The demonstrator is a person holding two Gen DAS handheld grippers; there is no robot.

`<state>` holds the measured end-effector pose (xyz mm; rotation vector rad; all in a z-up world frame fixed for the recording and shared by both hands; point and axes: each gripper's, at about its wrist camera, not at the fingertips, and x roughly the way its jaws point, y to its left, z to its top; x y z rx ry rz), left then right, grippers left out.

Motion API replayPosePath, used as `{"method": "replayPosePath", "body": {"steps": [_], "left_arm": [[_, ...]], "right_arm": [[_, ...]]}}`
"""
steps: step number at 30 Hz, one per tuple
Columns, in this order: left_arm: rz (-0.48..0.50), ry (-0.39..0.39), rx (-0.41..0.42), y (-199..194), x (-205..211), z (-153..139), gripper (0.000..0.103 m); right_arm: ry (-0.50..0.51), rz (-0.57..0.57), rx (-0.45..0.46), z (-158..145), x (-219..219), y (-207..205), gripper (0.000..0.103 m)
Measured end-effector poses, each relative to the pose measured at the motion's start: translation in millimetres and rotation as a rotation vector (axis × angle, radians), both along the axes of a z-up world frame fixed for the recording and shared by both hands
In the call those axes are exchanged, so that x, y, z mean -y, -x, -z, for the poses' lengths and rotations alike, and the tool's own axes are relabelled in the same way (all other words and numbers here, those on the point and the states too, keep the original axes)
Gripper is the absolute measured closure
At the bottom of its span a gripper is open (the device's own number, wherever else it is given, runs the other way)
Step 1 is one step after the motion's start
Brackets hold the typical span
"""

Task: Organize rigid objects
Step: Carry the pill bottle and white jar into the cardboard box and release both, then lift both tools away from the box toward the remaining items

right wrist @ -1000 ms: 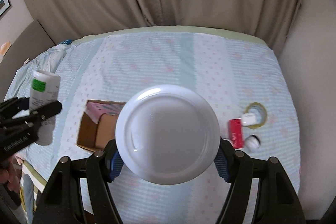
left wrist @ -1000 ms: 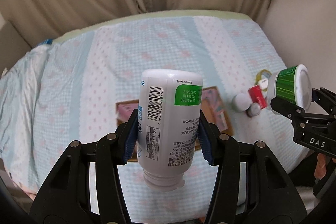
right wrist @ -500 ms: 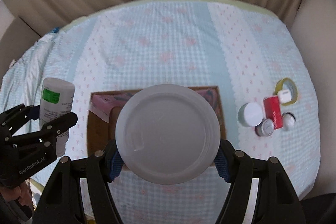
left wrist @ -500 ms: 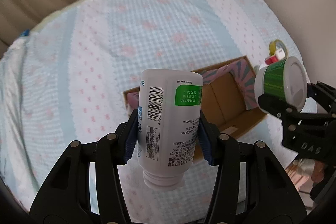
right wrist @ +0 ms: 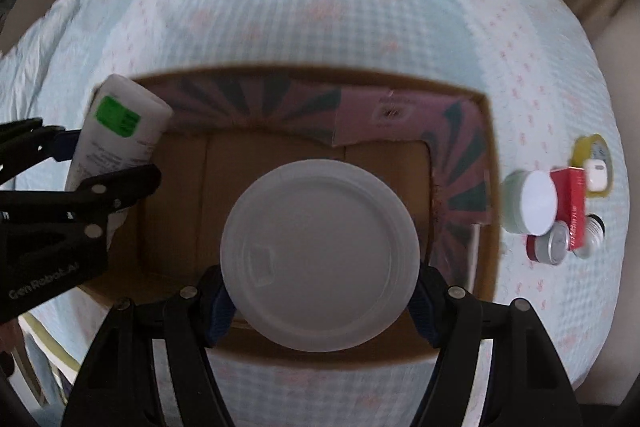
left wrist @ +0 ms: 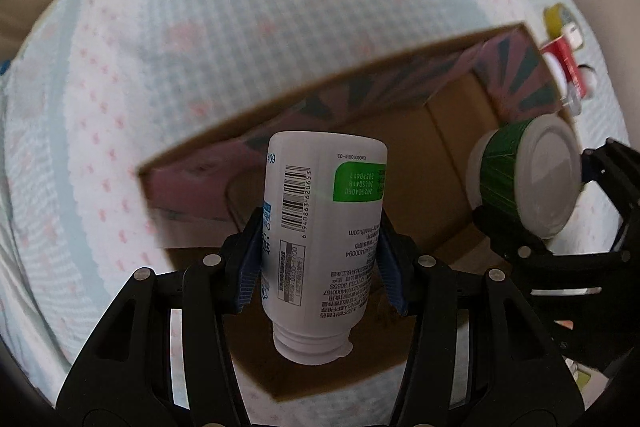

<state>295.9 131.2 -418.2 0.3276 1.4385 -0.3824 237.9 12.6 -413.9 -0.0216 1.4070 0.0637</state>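
Observation:
My left gripper (left wrist: 320, 267) is shut on a white bottle (left wrist: 324, 227) with a green label and barcode, held upside down over the left part of an open cardboard box (left wrist: 460, 131). My right gripper (right wrist: 320, 291) is shut on a green-sided jar with a white lid (right wrist: 320, 259), held over the middle of the same box (right wrist: 280, 163). The jar also shows in the left wrist view (left wrist: 524, 171), and the bottle in the right wrist view (right wrist: 120, 139).
The box stands on a bed with a light blue and pink patterned cover (right wrist: 320, 7). Right of the box lie a pale green jar (right wrist: 528, 203), a red box (right wrist: 572, 203), a small can (right wrist: 548, 247), a yellow tape roll (right wrist: 592, 151) and small white items.
Both grippers have moved forward and down with their objects, from above the bed to close over the open box, which now fills the middle of both views.

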Motion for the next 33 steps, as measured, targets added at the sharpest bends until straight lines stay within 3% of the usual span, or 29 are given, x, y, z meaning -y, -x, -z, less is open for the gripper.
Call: {"method": "replayPosePath", "body": {"steps": [7,11,13,14,15,24,33], "left_arm": [[-0.004,-0.031,-0.015,-10,7,21,0.055],[-0.022,0.022,-0.031,-13,5,15,0.052],[-0.026,0.033,-0.013,-13,5,6,0.015],[-0.031,0.015,0.019,-13,5,1,0.001],[-0.034,0.009,0.038,-12,4,-2,0.000],[-0.084,0.034,0.047,-1,-14,-18,0.000],[-0.116,0.047,0.122,11,-28,-70,0.000]], "right_arm": [[0.019,-0.083,0.018,14,-3,-1,0.036],[0.002,-0.111,0.044,13,-5,1,0.036],[-0.031,-0.116,0.027,15,-5,1,0.032],[-0.041,-0.120,0.029,15,-4,1,0.012],[-0.043,-0.128,0.048,13,-5,3,0.000],[-0.060,-0.136,0.069,-4,-4,20,0.000],[-0.048,-0.133,0.099,-50,-7,35,0.000]]}}
